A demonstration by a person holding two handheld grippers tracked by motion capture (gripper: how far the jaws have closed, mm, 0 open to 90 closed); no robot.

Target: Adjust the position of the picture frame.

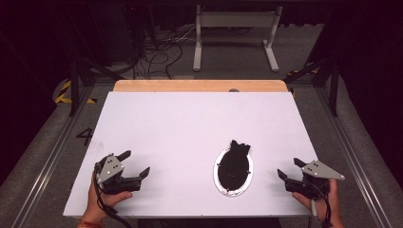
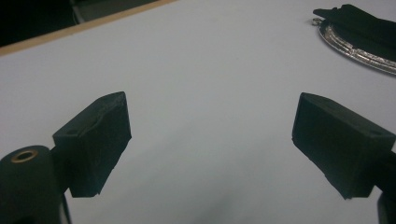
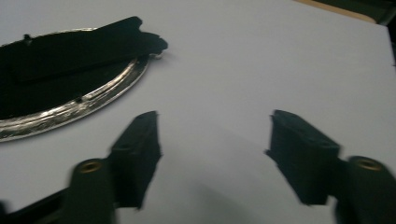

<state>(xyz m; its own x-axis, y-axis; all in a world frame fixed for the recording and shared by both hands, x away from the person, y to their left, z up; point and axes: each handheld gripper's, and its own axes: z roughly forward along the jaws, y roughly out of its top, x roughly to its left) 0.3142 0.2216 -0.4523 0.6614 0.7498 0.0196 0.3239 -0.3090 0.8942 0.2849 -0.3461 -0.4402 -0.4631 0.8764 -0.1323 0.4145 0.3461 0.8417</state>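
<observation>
One legible mark only — a dark "4" (image 1: 86, 136) on the grey floor just off the table's left edge; no writing can be read on the grippers or on the objects.

White table (image 1: 190, 123) carries a silver-rimmed oval tray (image 1: 233, 189), right of centre and toward the near edge. Black cloth (image 1: 235, 161) lies in the tray, and its far end hangs past the far rim onto the table. In the right gripper view the tray's (image 3: 70, 109) shiny rim sits up and to the left of the jaws, with the cloth (image 3: 79, 46) draped over it; in the left gripper view the tray (image 2: 355, 49) and cloth (image 2: 364, 23) sit at the top right corner.

Open room — the whole left half and the far half of the white surface are bare, up to a wooden strip (image 1: 199, 85) along the far edge. Tray stands well inside the near edge.

Left gripper (image 1: 135, 165) is low over the near left corner, hand (image 1: 102, 197) wrapped round its grip, jaws pointing up-right toward the table's middle, spread wide with bare table between them. Right gripper (image 1: 289, 168) is near the right edge, held by the right hand (image 1: 323, 202), jaws pointing left toward the tray and apart from it, parted with nothing between them. Both stand well apart from the cloth.
</observation>
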